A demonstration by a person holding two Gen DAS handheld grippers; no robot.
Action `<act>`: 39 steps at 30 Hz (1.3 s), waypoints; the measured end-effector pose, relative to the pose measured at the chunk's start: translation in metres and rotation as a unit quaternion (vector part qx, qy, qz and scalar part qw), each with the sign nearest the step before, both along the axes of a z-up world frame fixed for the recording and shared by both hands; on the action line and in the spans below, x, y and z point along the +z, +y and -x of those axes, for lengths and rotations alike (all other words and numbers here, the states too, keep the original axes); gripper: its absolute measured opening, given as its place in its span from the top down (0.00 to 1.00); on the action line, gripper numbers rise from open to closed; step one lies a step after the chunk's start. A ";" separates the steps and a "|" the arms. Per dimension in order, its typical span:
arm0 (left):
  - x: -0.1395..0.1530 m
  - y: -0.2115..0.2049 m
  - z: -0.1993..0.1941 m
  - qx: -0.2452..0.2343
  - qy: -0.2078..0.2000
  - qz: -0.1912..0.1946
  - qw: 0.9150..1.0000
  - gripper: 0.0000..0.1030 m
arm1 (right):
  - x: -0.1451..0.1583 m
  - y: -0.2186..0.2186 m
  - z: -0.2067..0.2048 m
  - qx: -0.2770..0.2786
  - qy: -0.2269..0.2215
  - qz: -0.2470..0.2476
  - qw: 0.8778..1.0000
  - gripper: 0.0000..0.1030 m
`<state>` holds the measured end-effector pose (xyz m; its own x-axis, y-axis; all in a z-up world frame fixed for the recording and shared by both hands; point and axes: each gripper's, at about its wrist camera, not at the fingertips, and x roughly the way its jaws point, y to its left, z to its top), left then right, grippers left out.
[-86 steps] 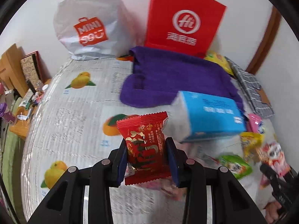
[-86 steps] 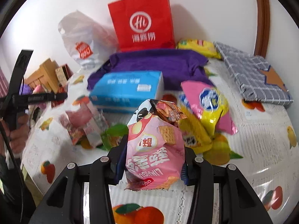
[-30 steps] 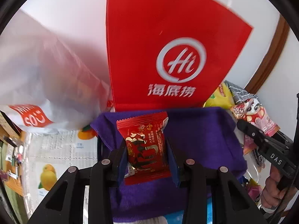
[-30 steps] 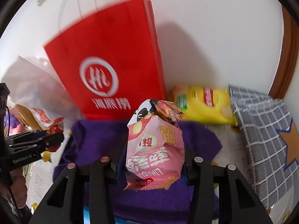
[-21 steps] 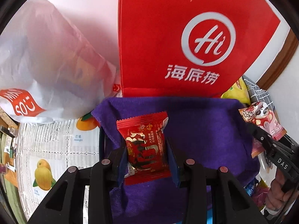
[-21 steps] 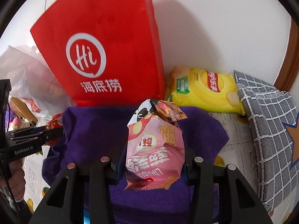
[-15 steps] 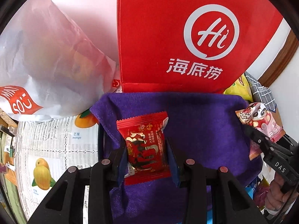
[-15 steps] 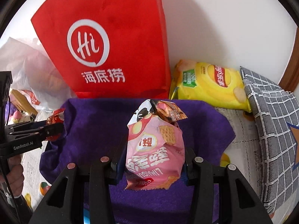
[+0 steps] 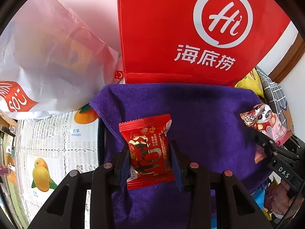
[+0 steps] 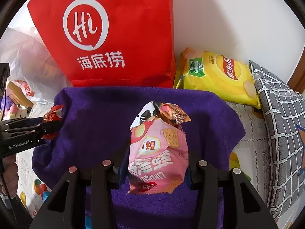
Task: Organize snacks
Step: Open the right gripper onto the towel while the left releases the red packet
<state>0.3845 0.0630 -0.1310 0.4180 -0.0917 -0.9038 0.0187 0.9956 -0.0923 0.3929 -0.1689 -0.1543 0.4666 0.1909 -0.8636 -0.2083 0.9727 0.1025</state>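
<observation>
Left wrist view: my left gripper [image 9: 149, 156] is clenched on a red packet [image 9: 149, 150], which stands upright between the pads over a purple towel [image 9: 200, 114]. Behind the towel, against the wall, stands a red bag [image 9: 162, 34]; a white bag [image 9: 47, 53] leans to its left. Left of the towel lies a fruit-print cloth [image 9: 57, 143]. At the right edge, my right gripper [image 9: 266, 139] shows from the side, grasping a pink packet [image 9: 266, 122] over the towel's right end.

Right wrist view: my right gripper [image 10: 157, 162] is clamped on the pink packet [image 10: 158, 152], its crumpled top pointing toward the far wall, again above the purple towel [image 10: 95, 124]. The red bag [image 10: 114, 38] stands at the towel's far edge, with a yellow chip bag [image 10: 215, 76] just right of it and a grey checked cloth [image 10: 282, 124] farther right. At the left edge, the left gripper [image 10: 55, 122] holds the red packet [image 10: 52, 115] over the towel's left end.
</observation>
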 end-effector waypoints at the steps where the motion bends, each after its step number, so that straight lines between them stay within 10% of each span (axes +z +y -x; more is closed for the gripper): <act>1: -0.001 -0.001 0.000 -0.001 0.001 -0.002 1.000 0.64 | -0.001 0.001 -0.001 0.001 0.003 0.001 1.000 0.55; 14: -0.008 -0.013 -0.003 -0.011 0.012 -0.015 1.000 0.64 | -0.008 0.004 -0.001 0.008 0.013 0.009 1.000 0.54; 25: -0.009 -0.030 0.000 -0.026 0.005 -0.014 1.000 0.63 | 0.015 0.004 0.006 0.007 -0.019 0.011 1.000 0.31; 31: 0.008 -0.030 0.008 -0.030 -0.020 -0.014 0.999 0.37 | 0.037 0.004 0.018 -0.001 -0.045 -0.004 0.999 0.27; 39: 0.036 -0.036 0.023 -0.042 -0.071 -0.018 0.996 0.33 | 0.064 -0.006 0.041 -0.027 -0.061 -0.017 0.998 0.27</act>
<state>0.3613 0.0272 -0.0953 0.5334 -0.0999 -0.8399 0.1114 0.9927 -0.0473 0.3518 -0.1750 -0.0905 0.5778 0.1900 -0.7937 -0.1678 0.9794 0.1123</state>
